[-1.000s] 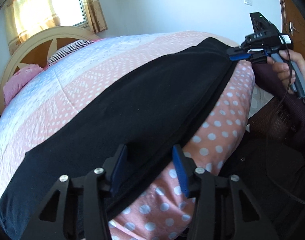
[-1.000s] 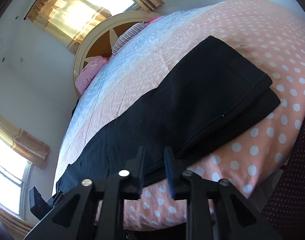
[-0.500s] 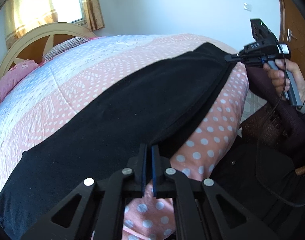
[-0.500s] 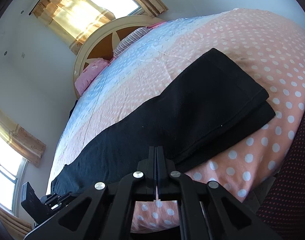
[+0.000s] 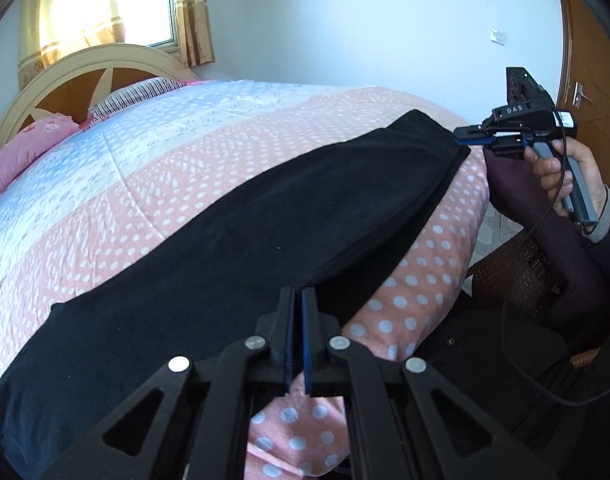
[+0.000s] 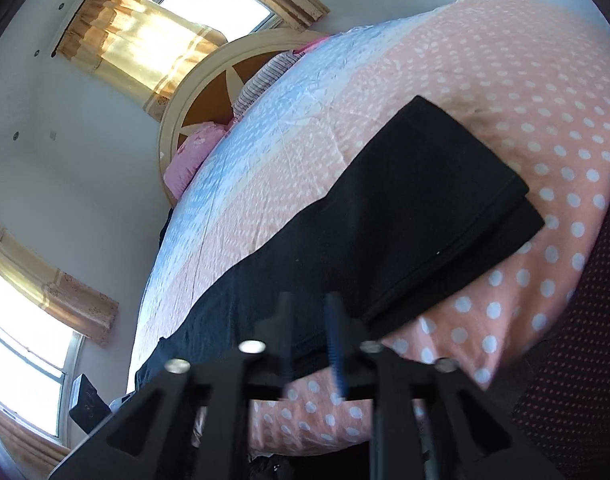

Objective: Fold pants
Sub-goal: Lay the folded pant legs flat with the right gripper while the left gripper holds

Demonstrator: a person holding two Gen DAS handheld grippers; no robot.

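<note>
Black pants lie lengthwise along the near edge of a pink dotted quilt, folded with one layer on the other. My left gripper is shut on their near edge, towards the left end. In the right wrist view the same pants run across the bed. My right gripper is blurred and its jaws are opening over the near edge, with the pads apart from the cloth. The left wrist view shows the right gripper at the far right corner of the pants, held by a hand.
A round cream headboard, a pink pillow and a striped pillow are at the bed's far end. A dark mesh chair stands by the right side. Curtained windows and a wooden door line the walls.
My left jaws closed on the pants' near edge and stay shut. My right jaws closed at the edge, then parted again.
</note>
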